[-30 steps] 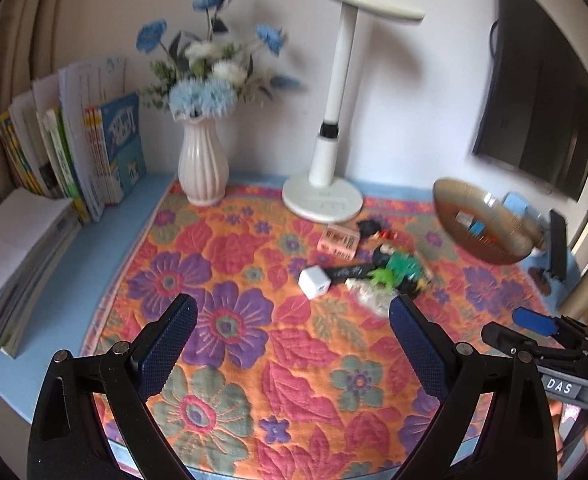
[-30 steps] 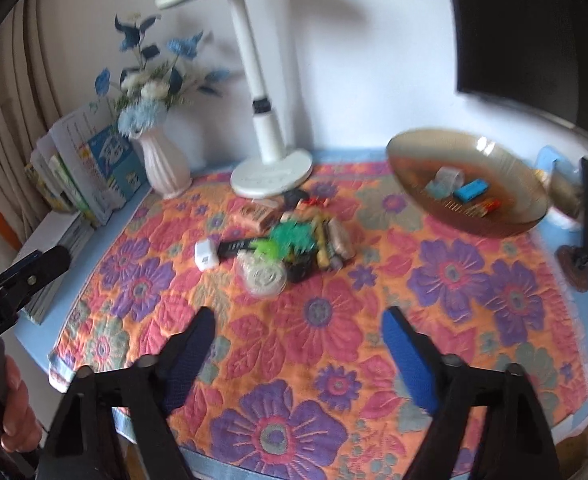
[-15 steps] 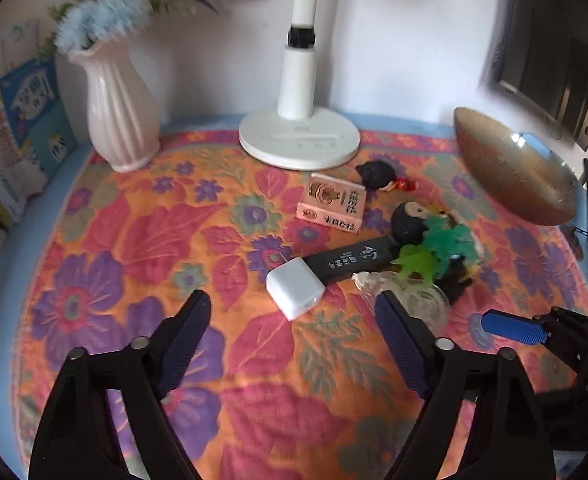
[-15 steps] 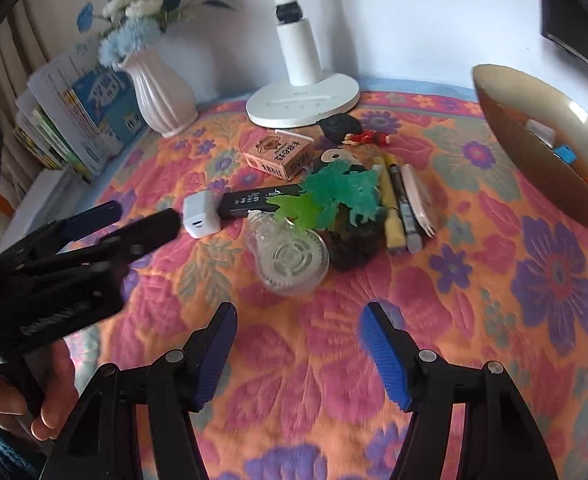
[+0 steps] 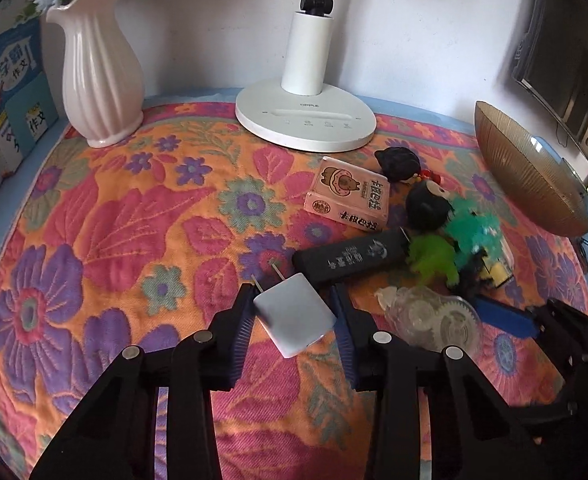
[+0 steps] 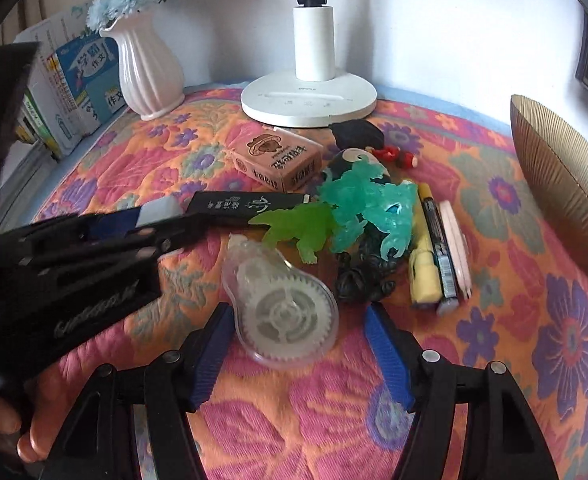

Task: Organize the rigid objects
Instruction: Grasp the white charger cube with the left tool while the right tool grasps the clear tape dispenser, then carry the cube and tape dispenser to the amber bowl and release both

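Note:
My left gripper (image 5: 291,296) has its jaws closing on a white charger plug (image 5: 294,322) at the left end of the pile, and both blue pads touch its sides. The right wrist view shows the same charger (image 6: 159,209) between those pads. My right gripper (image 6: 298,314) stands open around a clear tape dispenser (image 6: 281,312); its right pad is apart from it. The pile also holds a black bar (image 5: 350,258), a pink box (image 5: 350,196), green and teal figures (image 6: 334,216) and pens (image 6: 434,248). A brown bowl (image 5: 534,172) stands at the right.
A white lamp base (image 5: 306,120) and a pink vase (image 5: 97,80) stand at the back of the flowered cloth (image 5: 113,240). Books (image 5: 9,92) lean at the far left. A hand (image 6: 53,392) holds the left gripper. A dark screen (image 5: 566,60) hangs at the right.
Both grippers came down and forward to the pile. The left jaws narrowed from wide open onto the white charger. The right jaws now straddle the clear dispenser.

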### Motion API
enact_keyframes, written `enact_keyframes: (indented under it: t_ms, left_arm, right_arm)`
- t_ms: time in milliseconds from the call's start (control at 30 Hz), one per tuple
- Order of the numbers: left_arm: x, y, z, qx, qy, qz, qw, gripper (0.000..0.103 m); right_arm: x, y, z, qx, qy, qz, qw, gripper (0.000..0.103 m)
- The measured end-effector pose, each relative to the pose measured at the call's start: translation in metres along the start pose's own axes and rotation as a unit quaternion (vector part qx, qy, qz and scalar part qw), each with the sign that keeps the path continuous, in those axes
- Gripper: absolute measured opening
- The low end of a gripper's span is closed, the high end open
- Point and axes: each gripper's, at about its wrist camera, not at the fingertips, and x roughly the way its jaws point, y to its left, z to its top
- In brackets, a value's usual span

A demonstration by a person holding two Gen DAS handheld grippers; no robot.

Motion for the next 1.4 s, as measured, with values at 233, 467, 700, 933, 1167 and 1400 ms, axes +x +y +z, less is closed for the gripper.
enact_keyframes:
  t_ms: [233, 467, 700, 933, 1167, 1400]
  left_arm:
    - [-0.026, 0.002, -0.028, 0.01, 0.002, 0.001, 0.9999, 0.035]
    - [-0.056, -0.004, -0.07, 0.02, 0.004, -0.013, 0.9997, 0.035]
    - [-0.072, -0.013, -0.1, 0.036, 0.005, -0.022, 0.9991, 0.042]
    - [-0.077, -0.011, -0.108, 0.032, -0.006, -0.018, 0.9993, 0.046]
    - [-0.074, -0.014, -0.103, 0.003, -0.019, -0.004, 0.9998, 0.034]
    - [-0.089, -0.026, -0.097, 0.025, -0.042, -0.019, 0.9986, 0.034]
  right_arm:
    - [-0.011, 0.004, -0.01, 0.016, -0.007, 0.04, 0.999, 0.049]
    - [-0.043, 0.01, -0.055, 0.021, 0.004, 0.047, 0.999, 0.049]
    - [-0.072, 0.021, -0.106, 0.017, -0.008, 0.025, 1.0, 0.062]
    - [-0.067, 0.019, -0.105, 0.009, -0.018, 0.001, 1.0, 0.066]
    - [-0.066, 0.027, -0.101, -0.022, -0.033, -0.003, 0.999, 0.049]
    - [-0.077, 0.014, -0.102, 0.007, -0.039, 0.046, 0.998, 0.048]
